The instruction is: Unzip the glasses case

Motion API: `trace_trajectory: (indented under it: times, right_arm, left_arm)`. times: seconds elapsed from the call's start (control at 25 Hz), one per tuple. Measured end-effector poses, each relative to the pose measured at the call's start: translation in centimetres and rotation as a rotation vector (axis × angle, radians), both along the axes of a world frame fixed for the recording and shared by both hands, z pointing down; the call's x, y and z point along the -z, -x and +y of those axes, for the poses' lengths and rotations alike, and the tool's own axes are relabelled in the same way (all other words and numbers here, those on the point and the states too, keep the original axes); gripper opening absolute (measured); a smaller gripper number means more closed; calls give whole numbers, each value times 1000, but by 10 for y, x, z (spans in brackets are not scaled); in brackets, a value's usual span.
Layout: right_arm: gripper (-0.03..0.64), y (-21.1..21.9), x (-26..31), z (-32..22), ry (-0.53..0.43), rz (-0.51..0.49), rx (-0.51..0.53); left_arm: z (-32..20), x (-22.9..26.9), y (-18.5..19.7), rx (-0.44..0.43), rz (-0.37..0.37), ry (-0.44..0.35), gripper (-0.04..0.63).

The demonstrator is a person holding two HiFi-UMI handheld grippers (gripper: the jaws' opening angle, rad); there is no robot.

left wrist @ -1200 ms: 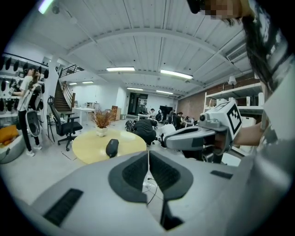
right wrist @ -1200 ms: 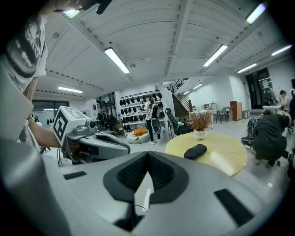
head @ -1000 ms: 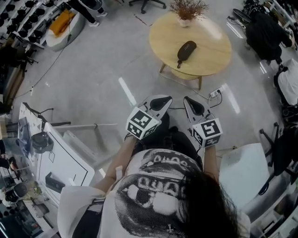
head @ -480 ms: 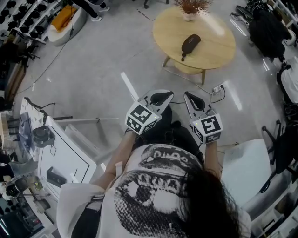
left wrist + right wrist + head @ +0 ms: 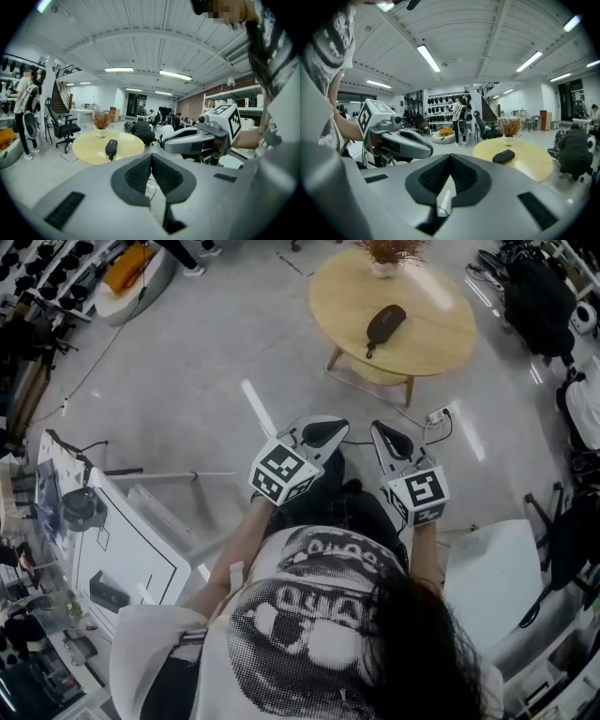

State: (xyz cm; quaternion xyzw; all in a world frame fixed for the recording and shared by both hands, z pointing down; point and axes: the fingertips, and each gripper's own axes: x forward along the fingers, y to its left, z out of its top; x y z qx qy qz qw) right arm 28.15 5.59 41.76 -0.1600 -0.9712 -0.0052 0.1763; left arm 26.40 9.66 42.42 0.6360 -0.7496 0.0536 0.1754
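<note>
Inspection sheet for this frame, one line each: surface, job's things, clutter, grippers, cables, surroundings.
Surface: round wooden table, across the floor, well ahead of both grippers.
Job's things: black glasses case lying on the table, untouched; zip state too small to tell.
Clutter: potted dried plant at the table's far edge.
Grippers: left gripper and right gripper both shut with nothing between the jaws, held side by side in front of the person.
Cables: power strip with a looping lead on the floor near the table's legs.
Surroundings: open workshop floor; office chair; helmet rack on the far wall.
</note>
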Motion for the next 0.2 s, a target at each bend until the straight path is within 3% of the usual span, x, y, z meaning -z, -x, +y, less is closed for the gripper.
trace_trajectory:
  times: [0.2]
  right_arm:
    - [-5,1,0,0,0,5,-2]
  left_arm:
    - [-2,-2,-2,-13,4,9,12]
